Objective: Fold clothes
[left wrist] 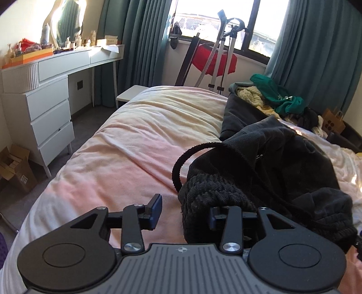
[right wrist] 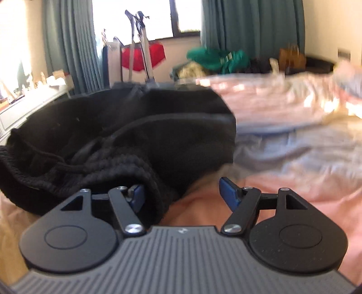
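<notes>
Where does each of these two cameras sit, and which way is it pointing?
Left wrist: rides on the left gripper, looking along its open fingers across the pink bed toward the window; the black garment lies against its right finger.
Right wrist: rides on the right gripper, also open, facing the same window, garment at its left finger.
Shared: garment, bed, red cloth, green clothes.

Your two wrist views sit low over the bed (left wrist: 126,144), facing the window (right wrist: 131,18), sharing the black garment (left wrist: 271,162).
</notes>
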Tool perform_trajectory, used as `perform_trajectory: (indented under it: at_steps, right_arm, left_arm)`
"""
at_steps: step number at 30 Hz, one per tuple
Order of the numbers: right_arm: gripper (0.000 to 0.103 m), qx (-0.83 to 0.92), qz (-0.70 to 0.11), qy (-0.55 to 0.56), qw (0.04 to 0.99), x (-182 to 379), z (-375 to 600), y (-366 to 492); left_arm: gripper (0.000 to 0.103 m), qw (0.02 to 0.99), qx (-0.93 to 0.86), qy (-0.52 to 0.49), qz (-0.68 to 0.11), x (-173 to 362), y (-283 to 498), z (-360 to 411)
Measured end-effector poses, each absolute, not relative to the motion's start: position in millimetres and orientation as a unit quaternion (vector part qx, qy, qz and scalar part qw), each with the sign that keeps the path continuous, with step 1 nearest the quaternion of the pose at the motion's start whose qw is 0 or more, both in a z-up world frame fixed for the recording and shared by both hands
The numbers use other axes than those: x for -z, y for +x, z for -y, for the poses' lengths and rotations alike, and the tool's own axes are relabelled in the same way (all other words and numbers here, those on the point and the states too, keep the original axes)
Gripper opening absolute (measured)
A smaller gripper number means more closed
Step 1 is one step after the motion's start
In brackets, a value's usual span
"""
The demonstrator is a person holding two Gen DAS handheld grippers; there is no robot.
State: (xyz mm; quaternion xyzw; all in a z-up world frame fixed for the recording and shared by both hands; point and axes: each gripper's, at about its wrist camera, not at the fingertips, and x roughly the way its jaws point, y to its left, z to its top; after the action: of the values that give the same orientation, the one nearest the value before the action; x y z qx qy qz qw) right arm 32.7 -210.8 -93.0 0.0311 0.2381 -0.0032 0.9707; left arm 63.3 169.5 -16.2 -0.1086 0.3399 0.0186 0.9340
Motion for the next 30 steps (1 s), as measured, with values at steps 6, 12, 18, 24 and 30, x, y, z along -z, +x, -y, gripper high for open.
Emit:
perform_trajectory:
  at_steps: [6, 12, 18, 24, 30]
  right_arm:
    - [0.054, -0.052, -0.255, -0.039, 0.965, 102, 187, 36]
    - [0.039, -0.045, -0.264, -0.006, 0.963, 108, 192, 53]
    - [0.018, -0.045, -0.265, 0.072, 0.961, 104, 215, 58]
    - [0.013, -0.023, -0.195, 0.058, 0.979, 85, 213, 31]
    - [0.012, 0.033, -0.177, 0.062, 0.982, 71, 219, 14]
  left_arm:
    - [0.051, 0.911, 0.050, -0.212, -0.349, 11, 43, -180]
    - [0.076, 0.876, 0.118, -0.311, -0.349, 28, 41, -163]
    - [0.079, 0.844, 0.131, -0.406, -0.326, 40, 36, -176]
    - [0.085, 0.798, 0.173, -0.493, -0.299, 53, 40, -198]
    - [0.084, 0.783, 0.149, -0.489, -0.356, 81, 64, -186]
